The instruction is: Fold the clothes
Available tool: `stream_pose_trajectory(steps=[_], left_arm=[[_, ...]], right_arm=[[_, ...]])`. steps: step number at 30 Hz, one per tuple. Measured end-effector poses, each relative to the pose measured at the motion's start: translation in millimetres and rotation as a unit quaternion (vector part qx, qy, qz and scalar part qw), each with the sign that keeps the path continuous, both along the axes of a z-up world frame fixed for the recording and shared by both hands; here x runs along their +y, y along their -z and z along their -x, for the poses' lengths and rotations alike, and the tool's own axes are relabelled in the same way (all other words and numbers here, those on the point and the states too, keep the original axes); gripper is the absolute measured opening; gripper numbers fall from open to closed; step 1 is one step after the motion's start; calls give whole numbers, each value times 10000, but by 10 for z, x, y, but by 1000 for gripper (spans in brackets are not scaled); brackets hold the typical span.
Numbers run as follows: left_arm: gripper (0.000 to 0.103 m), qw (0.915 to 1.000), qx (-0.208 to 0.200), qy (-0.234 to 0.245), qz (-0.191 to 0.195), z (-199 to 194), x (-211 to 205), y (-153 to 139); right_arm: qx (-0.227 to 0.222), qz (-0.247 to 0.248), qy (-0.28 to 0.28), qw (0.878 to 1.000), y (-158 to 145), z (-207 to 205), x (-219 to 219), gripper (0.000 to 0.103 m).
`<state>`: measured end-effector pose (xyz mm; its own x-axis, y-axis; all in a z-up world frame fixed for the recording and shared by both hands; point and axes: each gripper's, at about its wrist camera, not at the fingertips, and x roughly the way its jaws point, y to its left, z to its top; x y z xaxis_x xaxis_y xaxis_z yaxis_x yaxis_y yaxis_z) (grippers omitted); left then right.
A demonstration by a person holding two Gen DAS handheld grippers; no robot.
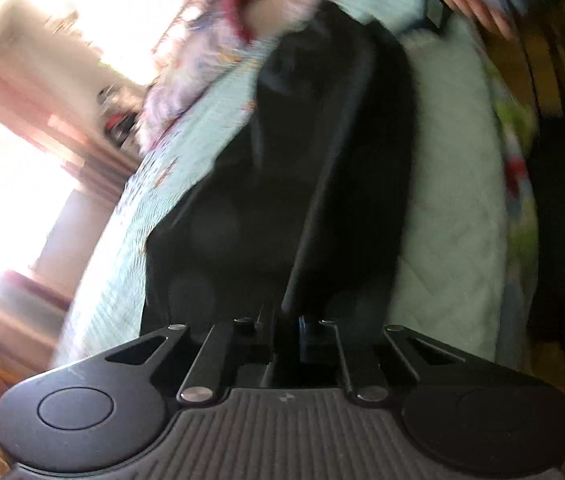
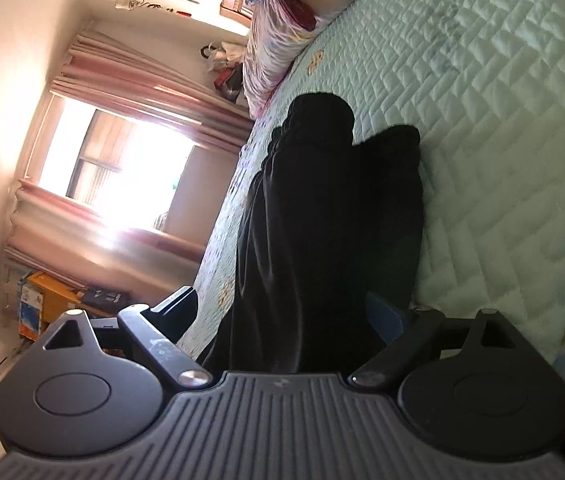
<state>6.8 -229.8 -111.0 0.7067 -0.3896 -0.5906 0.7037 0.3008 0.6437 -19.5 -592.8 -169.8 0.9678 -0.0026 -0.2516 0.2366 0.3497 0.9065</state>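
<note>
A long black soft-fabric garment (image 2: 322,216) lies stretched along the pale mint quilted bedspread (image 2: 462,100), running close to the bed's window-side edge, where the quilt's printed border (image 2: 226,240) drops off toward the floor. On the garment's other side the quilt is broad, flat and bare right across to the far edge, which gives the widest room for moving cloth; toward the window side only a narrow strip of quilt remains beside the fabric. The right gripper (image 2: 290,316) has its fingers spread wide apart, with the near end of the garment lying between them, not pinched. The left gripper (image 1: 282,320) has its fingers drawn close together over a raised fold of the same black garment (image 1: 302,160); the picture is smeared by motion and the fabric is dark, so I cannot tell whether cloth is actually caught between them. At the head end of the bed a white floral pillow with red piping (image 2: 274,44) sits on the quilt just beyond the garment's far end, apart from it. Off the bed's window-side edge stand pink pleated curtains (image 2: 130,80) round a bright window (image 2: 130,160), and stacked orange and blue boxes (image 2: 42,304) on the floor below.
</note>
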Motion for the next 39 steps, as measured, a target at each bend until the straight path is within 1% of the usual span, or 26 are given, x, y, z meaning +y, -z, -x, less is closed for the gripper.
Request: stream_pose_trajectory(steps=[3,5,8,10,11,12,13,14,15,17,19,21,23,26,28,29,30,33,34,35,36,38,39], left_arm=[[12,9974,367,-273,560,-156,101,-172],[11,9946,555,-374,788,-210,175,-235],[12,9950,473,-340,808,-166,243,-233],[12,9944,515,-350,852,-161,227,-221],[12,9941,520,-360,885,-239,193,-243],[12,9938,525,-375,906,-236,210,-247],[12,9935,529,-390,926,-233,226,-251],[12,9932,518,-411,955,-234,233,-259],[12,9929,513,-429,988,-237,255,-276],[12,9921,495,-471,1056,-257,299,-329],[12,9912,491,-524,1113,-265,390,-399],[12,9912,450,-511,1139,-252,469,-449],[12,9912,434,-504,1142,-229,564,-495],[12,9909,496,-510,1142,-232,597,-519],[12,9919,497,-456,1076,-229,543,-491],[12,9924,498,-429,1043,-228,516,-477],[12,9928,499,-404,1012,-226,490,-464],[12,9915,517,-474,1100,-241,501,-478],[12,9910,531,-501,1120,-254,512,-483],[12,9906,544,-526,1138,-266,522,-488],[12,9908,522,-529,1128,-264,523,-492],[13,9909,508,-543,1122,-262,526,-498],[13,9908,515,-554,1125,-262,528,-500]], right_arm=[[22,117,106,9999,20,-72,-26,91],[28,116,157,9998,15,-148,-59,91],[68,26,178,9998,49,-264,-115,91],[94,75,82,9999,47,-340,-126,85],[107,100,33,9999,47,-378,-131,76],[121,125,-13,9998,46,-415,-137,59],[178,160,-20,9997,45,-437,-141,49],[230,195,-27,9995,44,-458,-144,29],[196,221,-17,9996,39,-444,-149,19],[107,360,-8,9993,-21,-377,-121,15],[0,578,-7,9983,-129,-277,-59,15],[-118,678,-46,9976,-194,-174,16,14],[-120,689,-40,9975,-175,-115,47,14],[-56,670,-20,9977,-109,-78,55,14],[94,363,-4,9993,-43,-140,-41,18],[167,214,5,9996,-11,-168,-88,18],[182,167,37,9997,-16,-160,-97,18],[216,515,-3,9984,-148,-163,-44,21],[339,776,-9,9964,-211,-184,0,23],[462,1037,-15,9935,-274,-206,44,27],[588,1301,-20,9897,-337,-229,89,32],[999,2015,50,9744,-444,-304,215,38],[1056,2321,121,9669,-479,-311,280,39]])
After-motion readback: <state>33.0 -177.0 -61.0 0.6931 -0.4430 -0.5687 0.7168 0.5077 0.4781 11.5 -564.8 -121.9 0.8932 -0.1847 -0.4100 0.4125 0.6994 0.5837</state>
